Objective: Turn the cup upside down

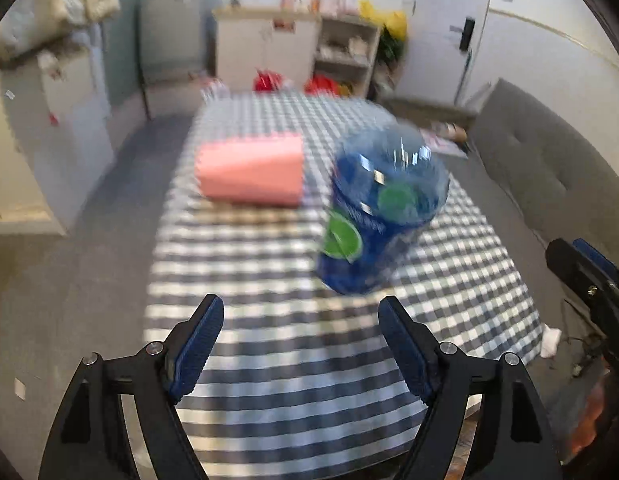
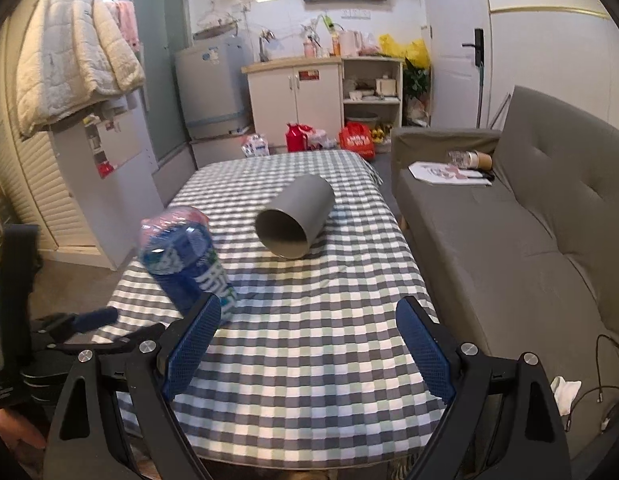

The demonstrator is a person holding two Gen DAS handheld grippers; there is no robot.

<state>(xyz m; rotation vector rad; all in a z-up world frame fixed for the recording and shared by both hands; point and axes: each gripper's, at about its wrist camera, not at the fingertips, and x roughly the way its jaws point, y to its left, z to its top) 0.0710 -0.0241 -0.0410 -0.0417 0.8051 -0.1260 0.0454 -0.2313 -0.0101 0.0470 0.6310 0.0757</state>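
In the left wrist view, a pink cup [image 1: 249,174] lies on its side on the checkered table [image 1: 269,344], mouth to the left. A blue water bottle [image 1: 381,208] stands to its right, blurred. My left gripper [image 1: 301,312] is open and empty, short of both. In the right wrist view, a grey cup [image 2: 297,216] lies on its side mid-table [image 2: 309,360], mouth facing me. The blue bottle [image 2: 181,252] stands at the left, just beyond my left fingertip. My right gripper [image 2: 309,312] is open and empty, well short of the grey cup.
A grey sofa [image 2: 509,240] runs along the table's right side, with papers and a paper cup on it. The left gripper [image 2: 93,318] shows at the lower left of the right wrist view. Cabinets, a fridge and red bags stand beyond the far table edge.
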